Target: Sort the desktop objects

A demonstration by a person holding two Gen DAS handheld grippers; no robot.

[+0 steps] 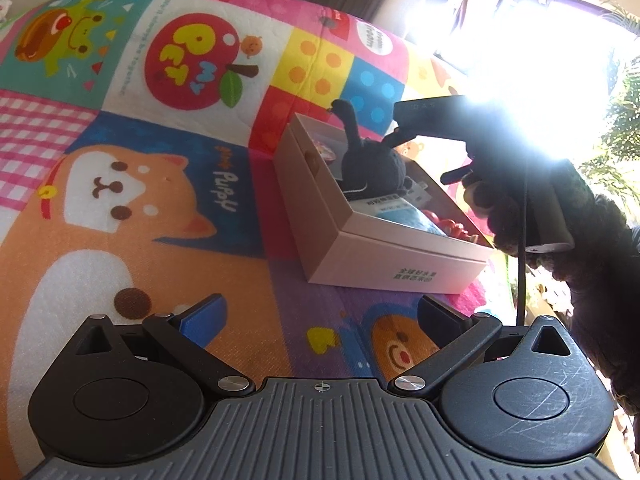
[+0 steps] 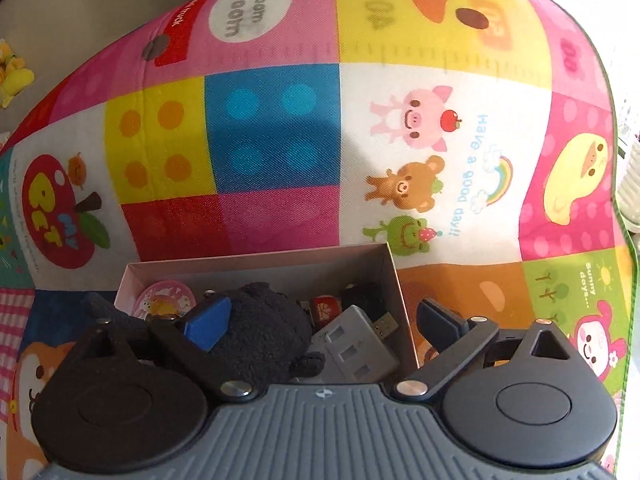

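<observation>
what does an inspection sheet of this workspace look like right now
surface: colourful cartoon play mat, covering the work area.
job's things: open cardboard box on the mat; inside it a black plush toy, a grey adapter, a round pink item and a small red item.
clutter: yellow plush off the mat's far edge.
grippers: left claw open, empty, over the mat short of the box; right claw open above the box, plush below it, pads not pressing on it.
cables: black cable hanging from the right tool.
surroundings: bright window, green plants.
</observation>
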